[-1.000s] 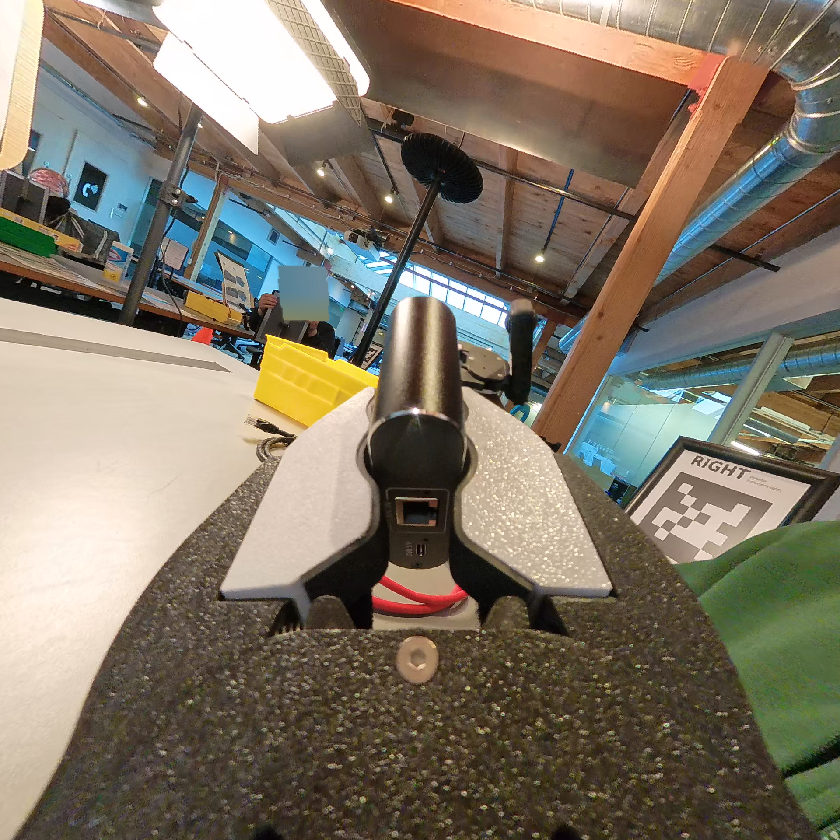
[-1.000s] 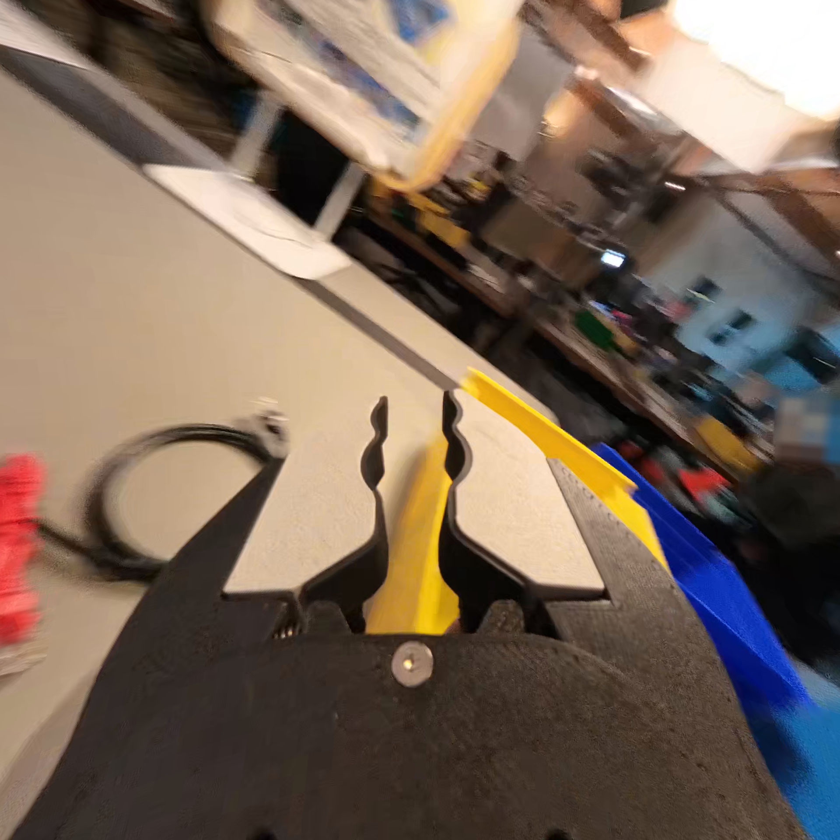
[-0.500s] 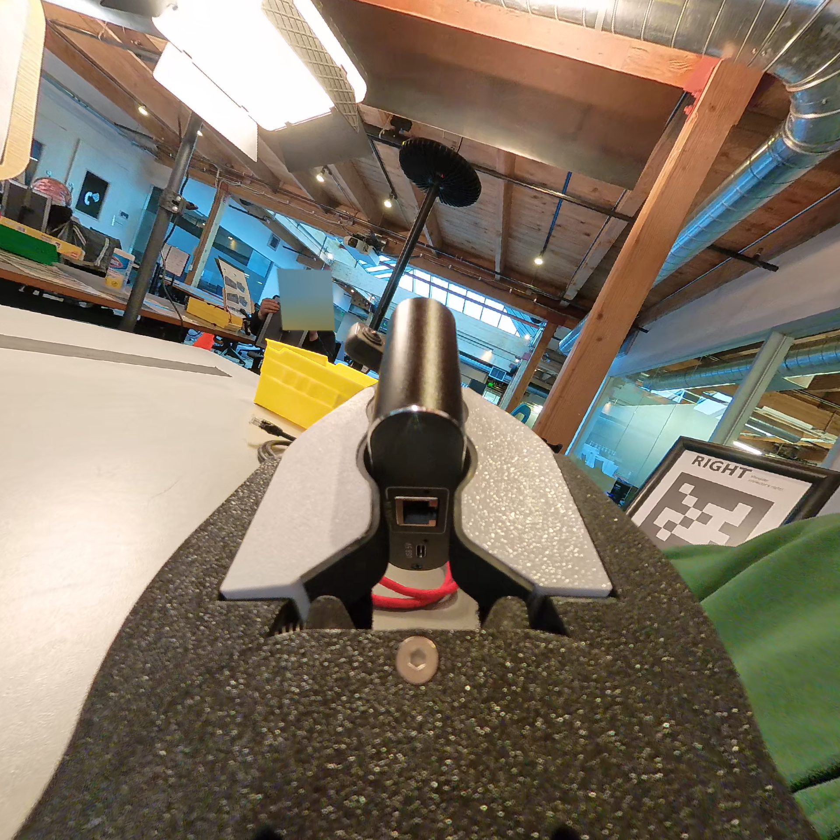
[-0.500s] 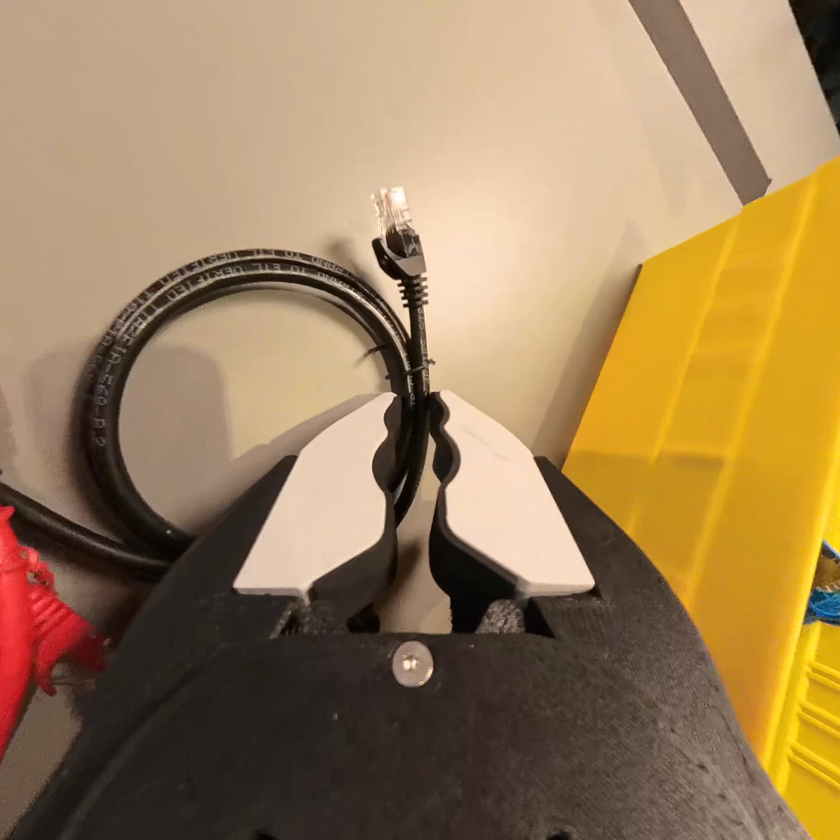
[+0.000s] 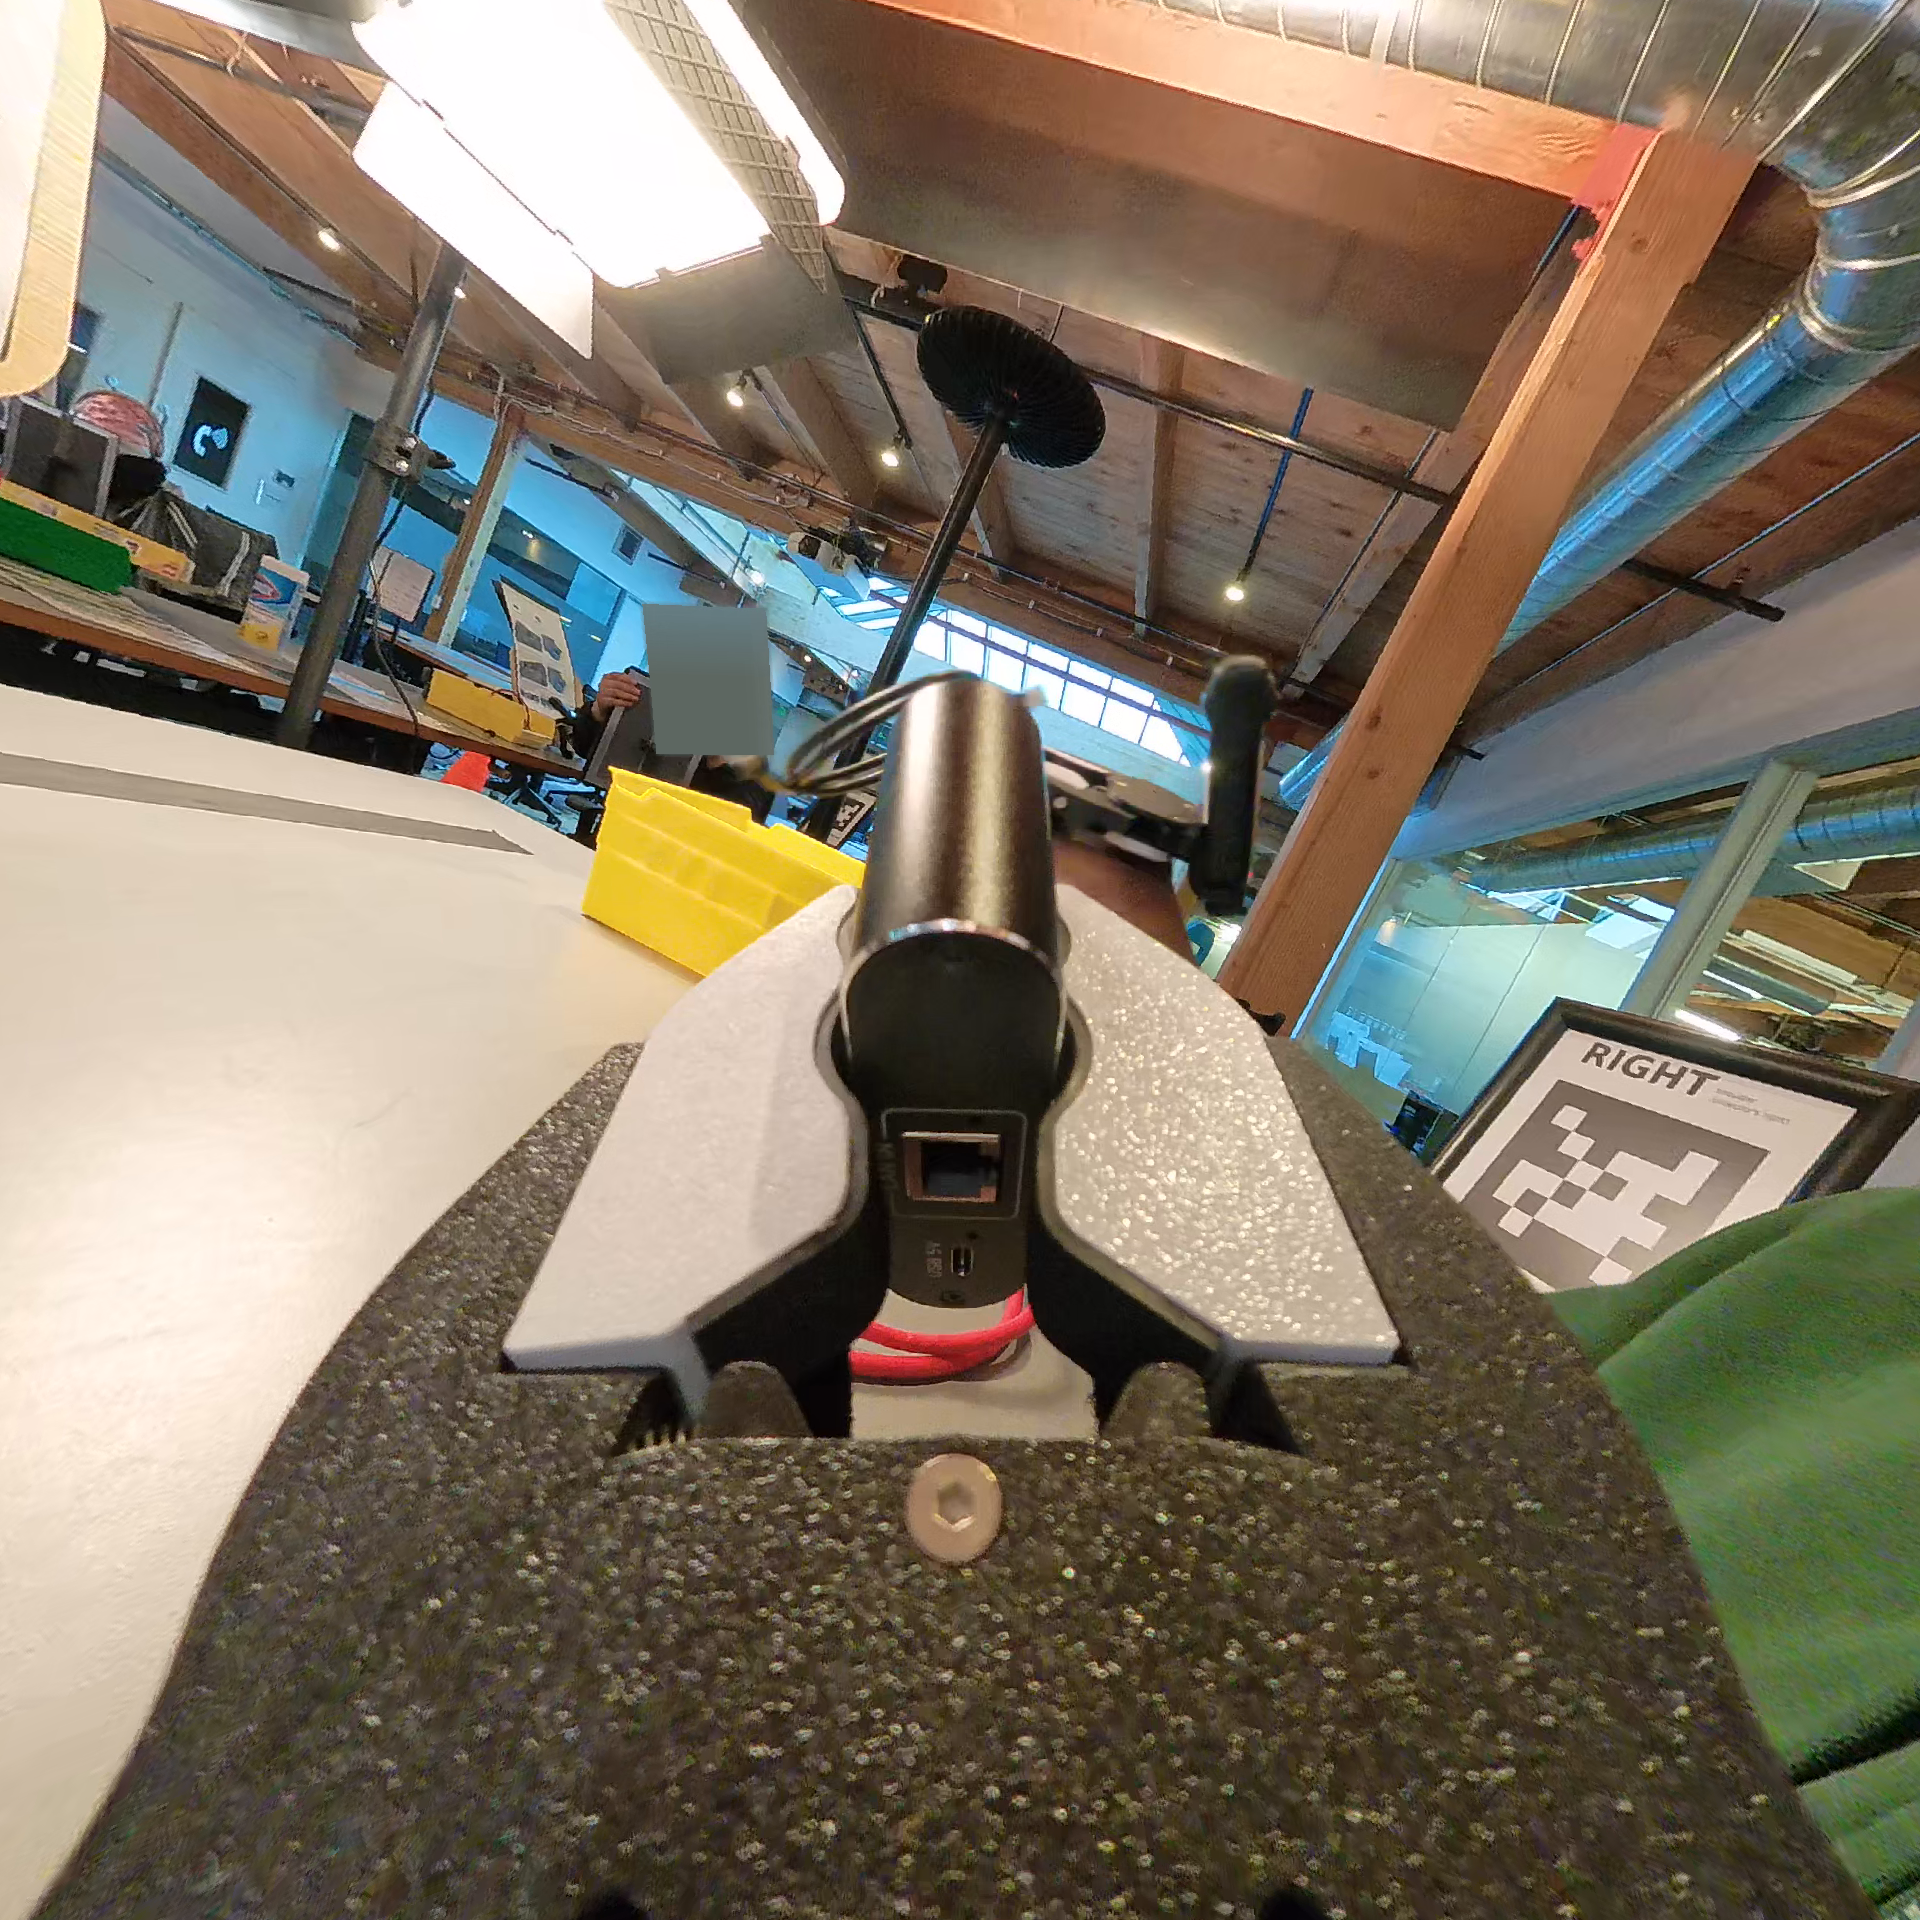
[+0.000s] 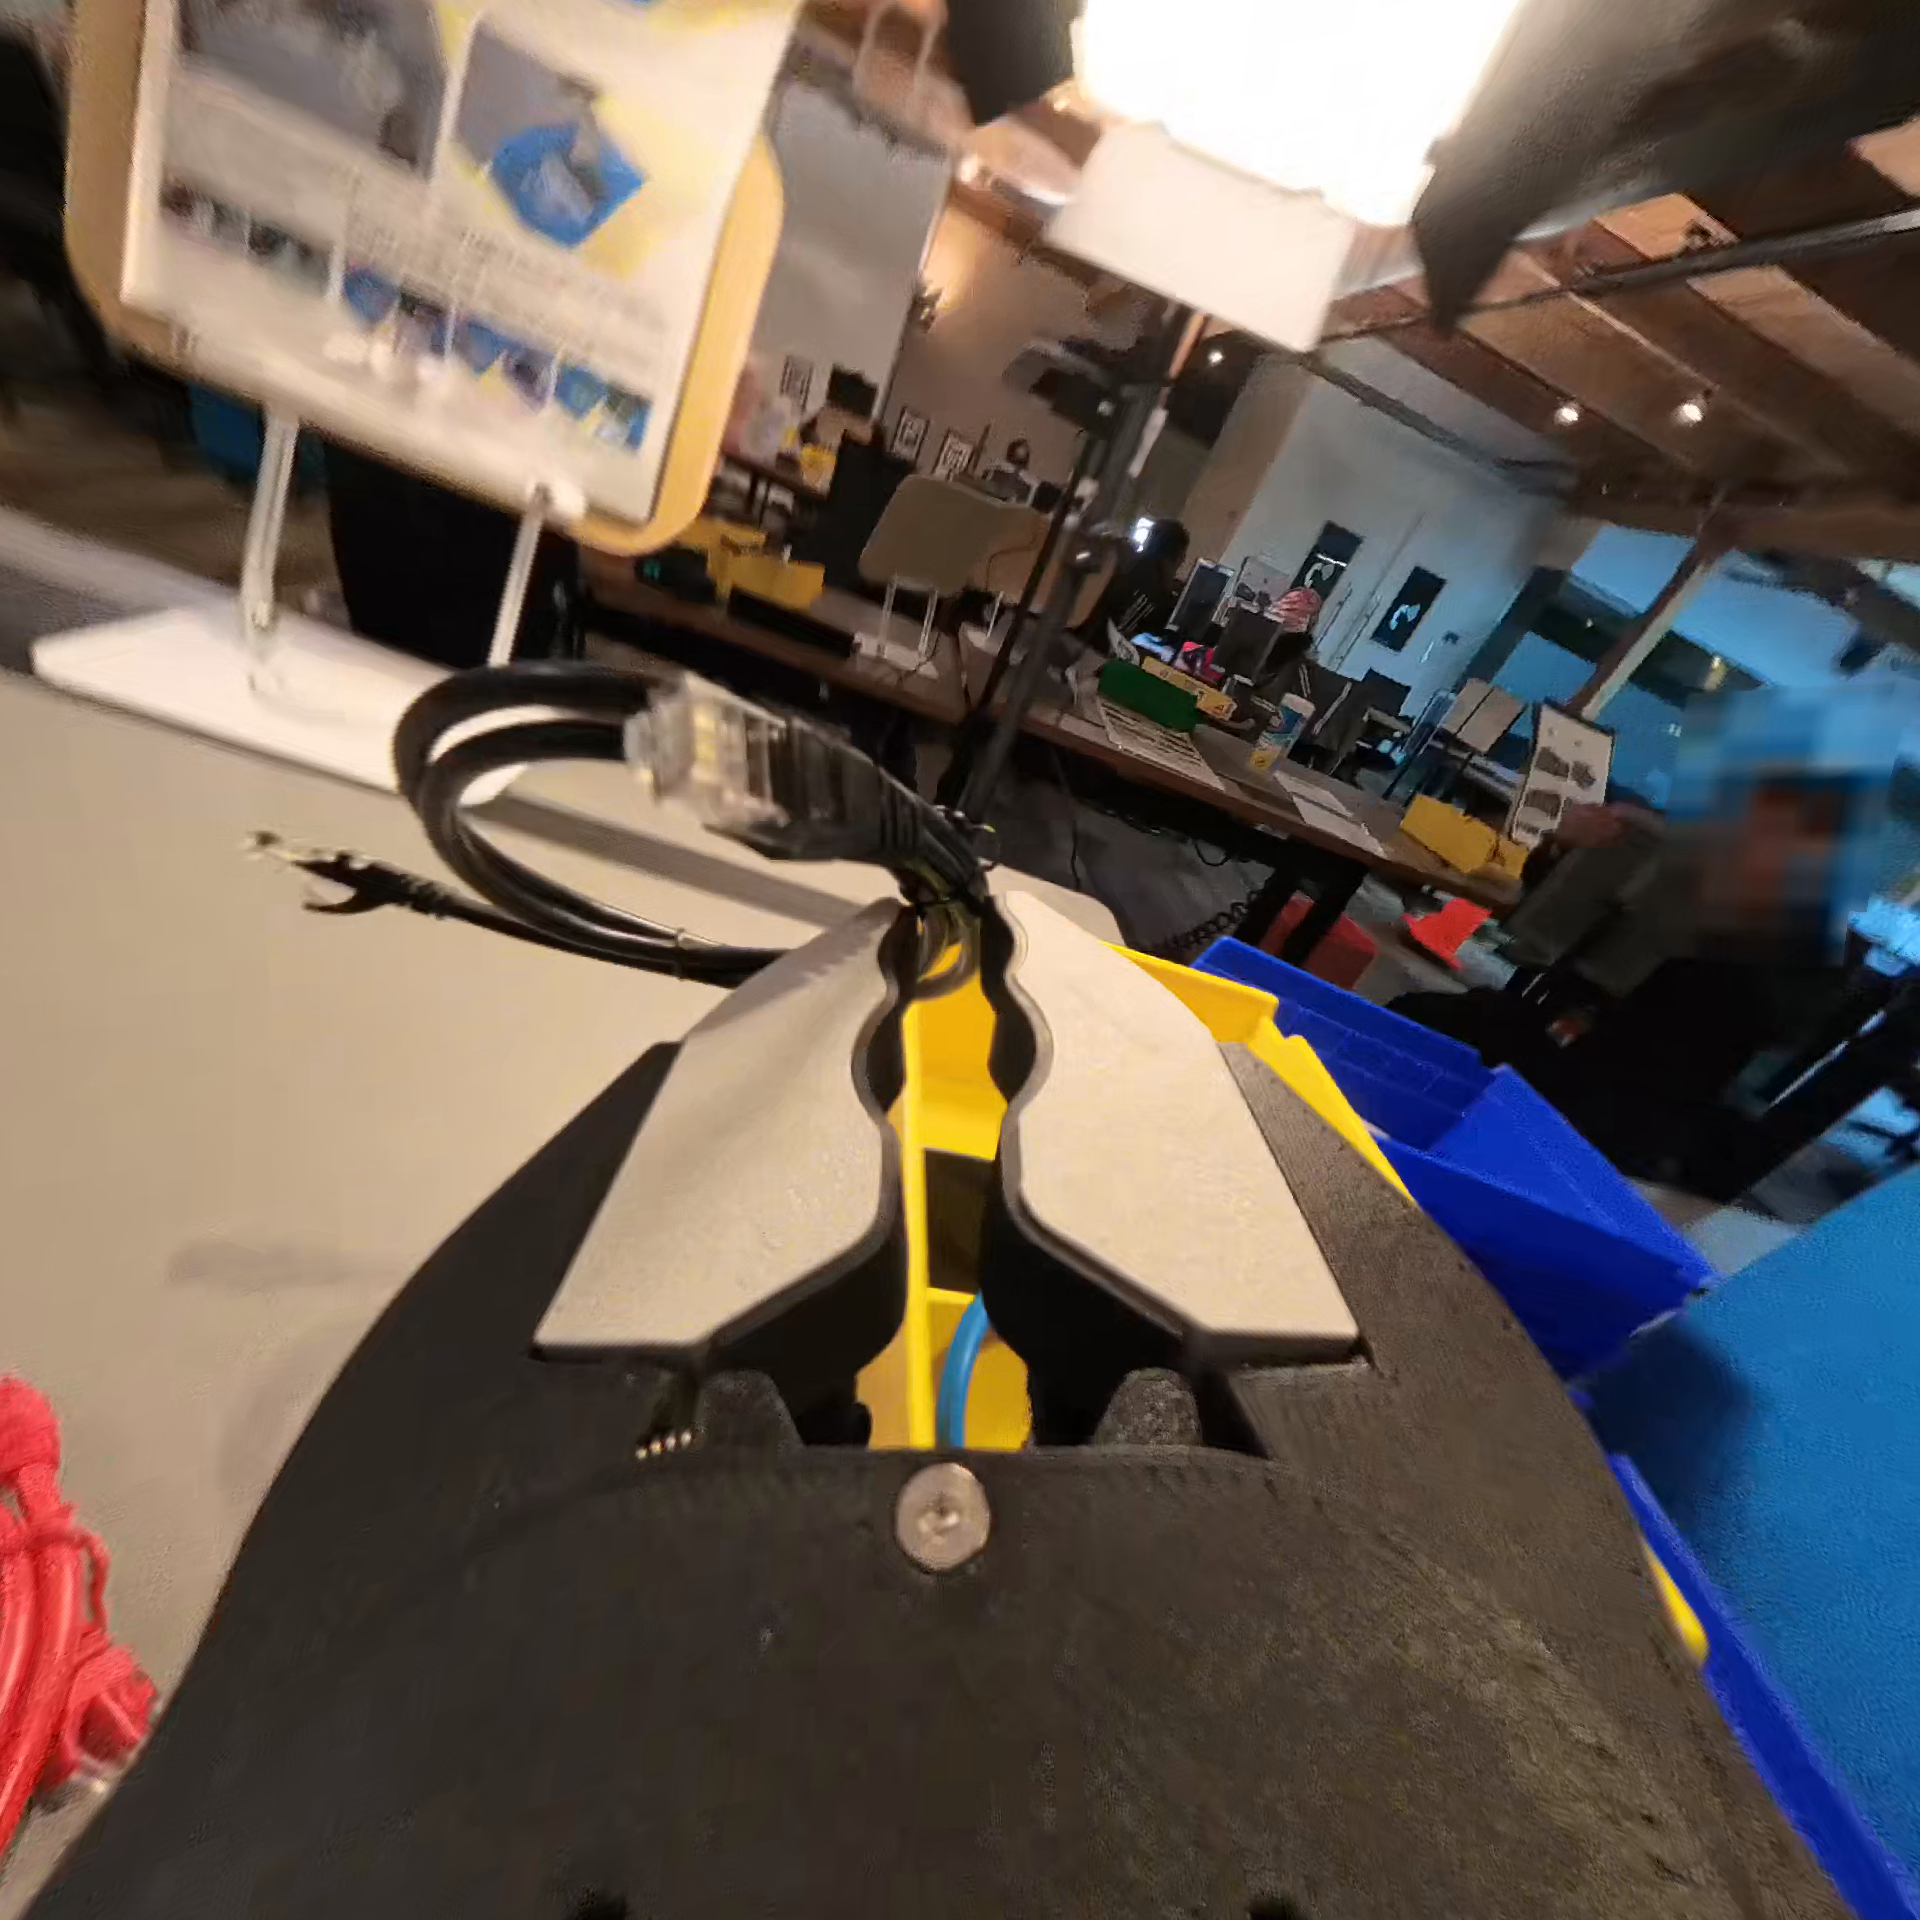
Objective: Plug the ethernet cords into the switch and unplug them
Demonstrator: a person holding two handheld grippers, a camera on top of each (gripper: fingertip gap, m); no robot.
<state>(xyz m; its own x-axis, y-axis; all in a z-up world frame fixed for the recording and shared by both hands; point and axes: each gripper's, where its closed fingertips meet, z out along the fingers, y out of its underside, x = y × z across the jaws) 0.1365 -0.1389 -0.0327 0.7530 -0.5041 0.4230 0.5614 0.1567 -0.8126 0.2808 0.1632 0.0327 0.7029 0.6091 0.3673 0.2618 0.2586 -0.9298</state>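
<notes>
The left gripper [image 5: 954,940] has its jaws clenched around a black tube-shaped switch [image 5: 951,914], its empty port facing the camera, raised above the grey worktop [image 5: 229,1039]. The right gripper [image 6: 940,925] grips a black ethernet cord [image 6: 582,821] at the jaw tips, its clear plug [image 6: 707,748] lifted and pointing left. A yellow bin [image 6: 1226,1013] and blue bin [image 6: 1455,1122] sit beyond on the right; a red cord [image 6: 47,1621] lies near left.

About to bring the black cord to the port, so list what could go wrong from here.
1. The right gripper pinches the black ethernet cord behind its boot, only at the fingertips; the clear plug points sideways and may twist or slip.
2. The loose coil could snag.
3. The switch, clamped in the left gripper, might shift when pushed.
</notes>
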